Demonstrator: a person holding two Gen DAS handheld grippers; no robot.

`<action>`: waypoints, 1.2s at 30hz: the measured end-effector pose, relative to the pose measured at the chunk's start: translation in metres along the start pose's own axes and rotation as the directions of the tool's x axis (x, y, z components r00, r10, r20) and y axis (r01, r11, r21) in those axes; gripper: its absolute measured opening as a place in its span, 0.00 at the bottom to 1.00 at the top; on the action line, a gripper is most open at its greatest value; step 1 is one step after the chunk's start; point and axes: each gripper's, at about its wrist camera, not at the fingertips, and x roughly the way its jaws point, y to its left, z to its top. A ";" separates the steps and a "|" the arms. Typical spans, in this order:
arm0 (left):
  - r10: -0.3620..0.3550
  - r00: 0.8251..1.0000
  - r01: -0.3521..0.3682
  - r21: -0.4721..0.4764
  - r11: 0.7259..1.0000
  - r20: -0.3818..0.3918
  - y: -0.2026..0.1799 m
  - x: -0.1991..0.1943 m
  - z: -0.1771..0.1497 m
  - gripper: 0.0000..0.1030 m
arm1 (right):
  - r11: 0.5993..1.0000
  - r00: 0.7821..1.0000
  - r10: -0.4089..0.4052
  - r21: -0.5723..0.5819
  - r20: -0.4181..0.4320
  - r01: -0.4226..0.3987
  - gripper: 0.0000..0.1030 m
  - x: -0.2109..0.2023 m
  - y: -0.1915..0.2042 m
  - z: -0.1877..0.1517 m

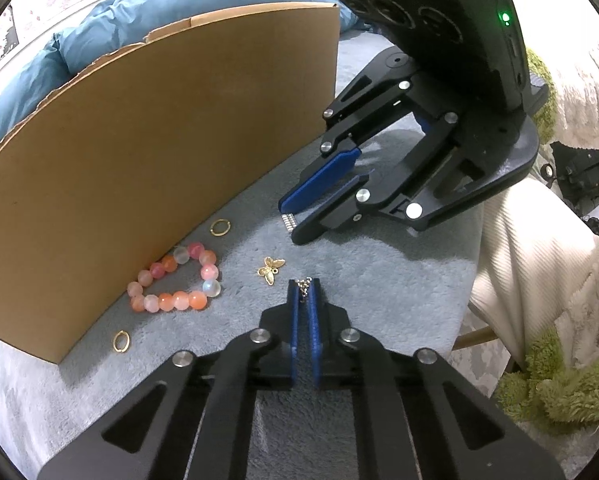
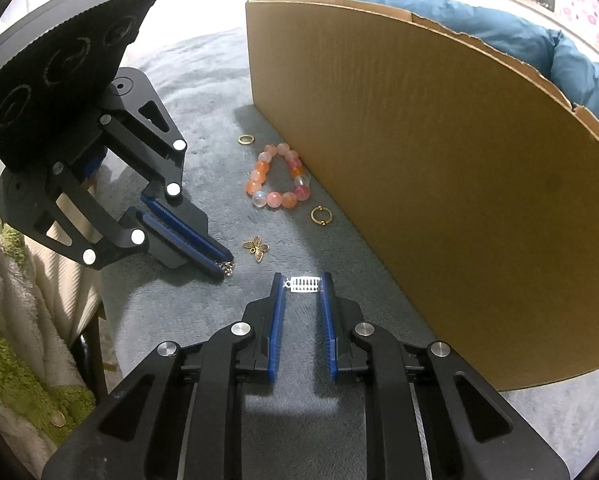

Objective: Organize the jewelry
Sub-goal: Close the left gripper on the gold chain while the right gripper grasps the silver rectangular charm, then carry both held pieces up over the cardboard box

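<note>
Jewelry lies scattered on a grey plush surface (image 1: 339, 264), along the foot of an upright cardboard wall (image 1: 159, 140).

Left gripper (image 1: 304, 286): fingers clenched on a small silver chain piece (image 1: 304, 289), pinched right at the tips, a few links poking out ahead of them. Same piece shows in the right wrist view at the tips of the left gripper (image 2: 225, 268), chain piece (image 2: 226, 269) bunched against the surface.

Right gripper (image 2: 303, 280): fingers closed onto a small silver comb-like clip (image 2: 304, 284), which spans tip to tip between the blue pads (image 2: 277, 312). Pads stand apart further back, touching the clip only at the ends. In the left wrist view the clip (image 1: 289, 222) sticks out at the tips of the right gripper (image 1: 295, 224), just above the surface.

Ahead of the left fingers, slightly to their left: gold butterfly charm (image 1: 270, 270), flat on the surface, near but not touching. Further left, against the cardboard: pink-and-orange bead bracelet (image 1: 177, 280). One gold hoop (image 1: 220, 227) beyond the bracelet, another gold hoop (image 1: 121, 340) nearer the camera, both close to the cardboard foot.

From the right fingers: butterfly (image 2: 256, 249) ahead-left, between the two grippers; bracelet (image 2: 279, 178) well ahead.

Blue bedding (image 1: 147, 8) behind the cardboard.
</note>
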 end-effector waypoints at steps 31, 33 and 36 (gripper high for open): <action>0.121 0.983 -0.117 -0.040 0.992 0.141 -0.009 -0.073 0.019 0.02 | 0.985 0.979 -0.153 0.100 0.134 0.140 0.15 -0.079 0.024 0.003; 0.137 0.975 -0.131 -0.047 0.990 0.172 -0.008 -0.086 0.024 0.02 | 0.982 0.972 -0.171 0.108 0.162 0.154 0.15 -0.092 0.025 0.007; 0.170 0.958 -0.162 -0.053 0.985 0.230 -0.001 -0.108 0.038 0.03 | 0.977 0.957 -0.194 0.129 0.216 0.169 0.15 -0.114 0.025 0.017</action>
